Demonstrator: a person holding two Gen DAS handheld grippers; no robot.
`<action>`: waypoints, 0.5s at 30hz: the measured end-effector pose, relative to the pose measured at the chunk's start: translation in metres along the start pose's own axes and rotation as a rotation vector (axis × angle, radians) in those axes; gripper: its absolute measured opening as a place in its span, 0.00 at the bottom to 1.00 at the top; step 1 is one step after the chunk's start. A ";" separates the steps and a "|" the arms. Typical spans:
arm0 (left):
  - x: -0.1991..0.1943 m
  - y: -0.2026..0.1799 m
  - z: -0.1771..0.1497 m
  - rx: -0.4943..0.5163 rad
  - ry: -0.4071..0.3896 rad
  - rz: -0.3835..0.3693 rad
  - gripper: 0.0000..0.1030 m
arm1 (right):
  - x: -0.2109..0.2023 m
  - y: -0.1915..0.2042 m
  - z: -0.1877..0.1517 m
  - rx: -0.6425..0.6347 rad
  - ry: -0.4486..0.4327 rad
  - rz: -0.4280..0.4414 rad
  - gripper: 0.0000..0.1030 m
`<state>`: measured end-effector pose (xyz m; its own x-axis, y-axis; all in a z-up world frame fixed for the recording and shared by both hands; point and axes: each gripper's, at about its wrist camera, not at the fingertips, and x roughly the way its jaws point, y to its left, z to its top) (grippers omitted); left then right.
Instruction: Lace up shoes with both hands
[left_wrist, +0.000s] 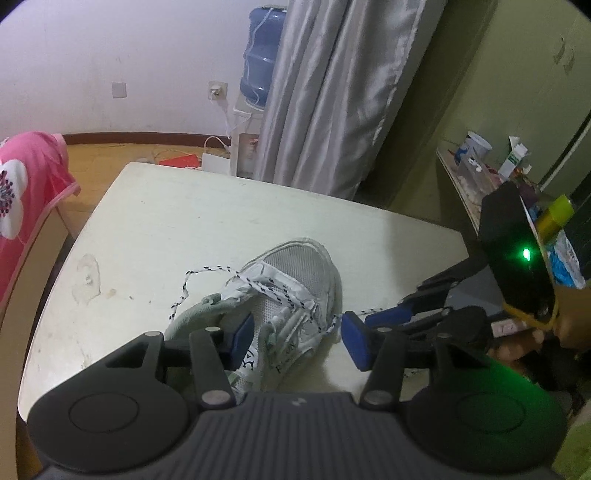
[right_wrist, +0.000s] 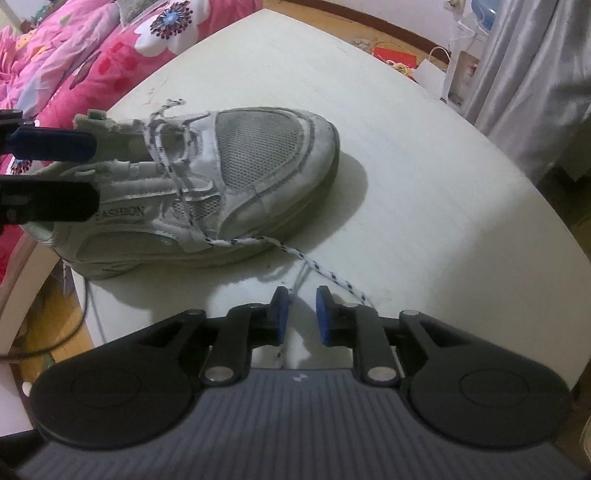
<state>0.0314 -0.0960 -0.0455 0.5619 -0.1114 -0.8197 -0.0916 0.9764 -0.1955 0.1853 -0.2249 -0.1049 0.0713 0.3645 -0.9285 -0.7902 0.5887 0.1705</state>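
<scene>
Hovering low over the table (right_wrist: 424, 177), the right gripper (right_wrist: 301, 314) is seen with its jaws parted a little; the speckled lace (right_wrist: 325, 271) trails between them, yet no pad is pressed on it, so nothing is held. Beyond it, the white sneaker (right_wrist: 229, 173) is stood on its sole near the table's front edge, toe pointing away. The left gripper (left_wrist: 295, 332) is set about half open astride the shoe's collar, one pad inside the opening; whether the shoe is actually pinned cannot be told, though steadying looks intended. Farther off, a pink flowered bed (right_wrist: 74, 55) is glimpsed
</scene>
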 end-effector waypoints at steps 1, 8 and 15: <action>0.000 0.000 0.000 -0.016 0.008 -0.001 0.52 | 0.000 0.003 -0.001 -0.013 -0.002 0.000 0.18; 0.004 0.006 -0.002 -0.141 0.103 -0.033 0.78 | 0.020 0.029 -0.012 -0.151 0.015 -0.058 0.19; -0.006 0.015 -0.006 -0.226 0.077 -0.053 0.95 | 0.017 0.026 -0.017 -0.107 0.017 -0.053 0.01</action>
<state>0.0216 -0.0816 -0.0465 0.5069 -0.1833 -0.8423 -0.2506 0.9036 -0.3475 0.1554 -0.2151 -0.1219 0.1045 0.3221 -0.9409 -0.8464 0.5256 0.0860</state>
